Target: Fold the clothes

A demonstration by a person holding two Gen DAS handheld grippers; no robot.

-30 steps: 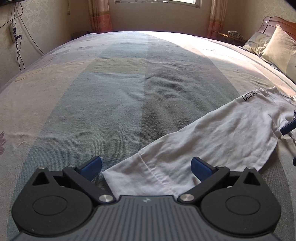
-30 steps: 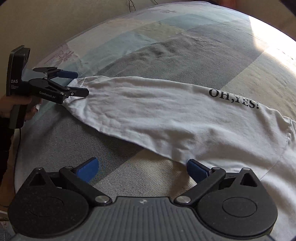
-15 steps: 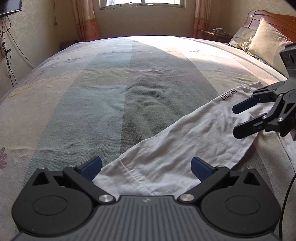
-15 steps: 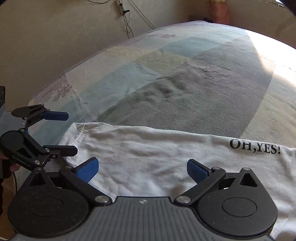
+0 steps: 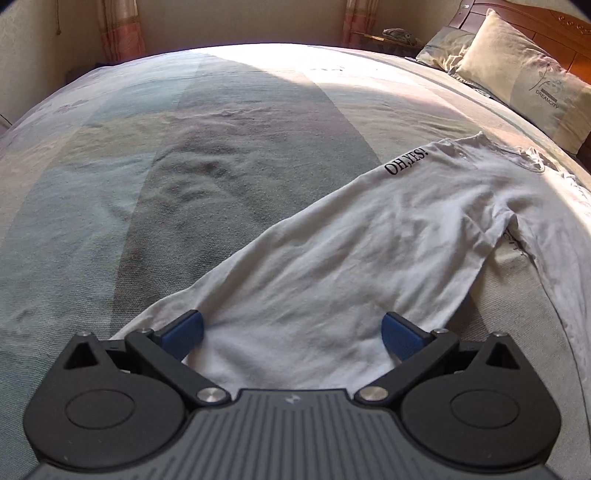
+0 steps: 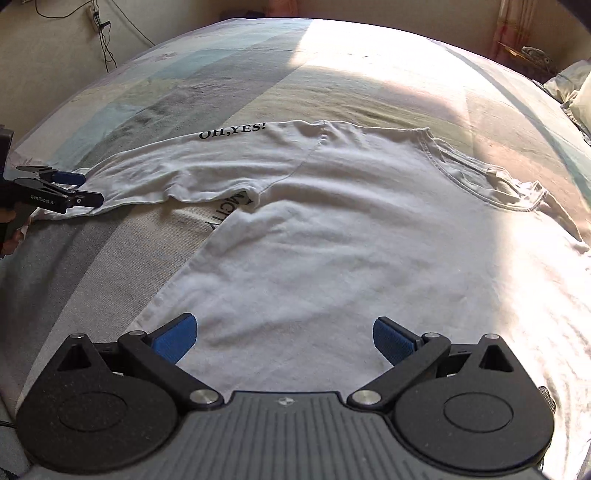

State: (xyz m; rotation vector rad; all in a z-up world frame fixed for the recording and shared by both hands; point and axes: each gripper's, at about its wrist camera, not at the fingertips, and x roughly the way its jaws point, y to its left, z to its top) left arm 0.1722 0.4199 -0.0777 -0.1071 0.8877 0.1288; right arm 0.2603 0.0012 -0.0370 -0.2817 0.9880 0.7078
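A white long-sleeved shirt (image 6: pixel 351 236) lies flat on the bed, collar (image 6: pixel 517 188) to the right. Its left sleeve (image 5: pixel 351 251), printed "OH,YES!" (image 5: pixel 406 162), stretches out sideways. My left gripper (image 5: pixel 291 334) is open at the end of that sleeve, with the cuff lying between its blue fingertips. In the right wrist view the left gripper (image 6: pixel 79 188) shows at the far left, jaws apart around the cuff, held by a hand. My right gripper (image 6: pixel 284 336) is open low over the shirt's body near its lower left side, with nothing pinched.
The striped bedspread (image 5: pixel 184 166) covers the whole bed, part sunlit. Pillows (image 5: pixel 524 77) and a wooden headboard sit at the far right. A wall with hanging cables (image 6: pixel 99 33) is beyond the bed's left side.
My right gripper has swung away from the sleeve and now hovers over the shirt's body. My left gripper has pushed forward, so the cuff lies between its fingers. Both remain open.
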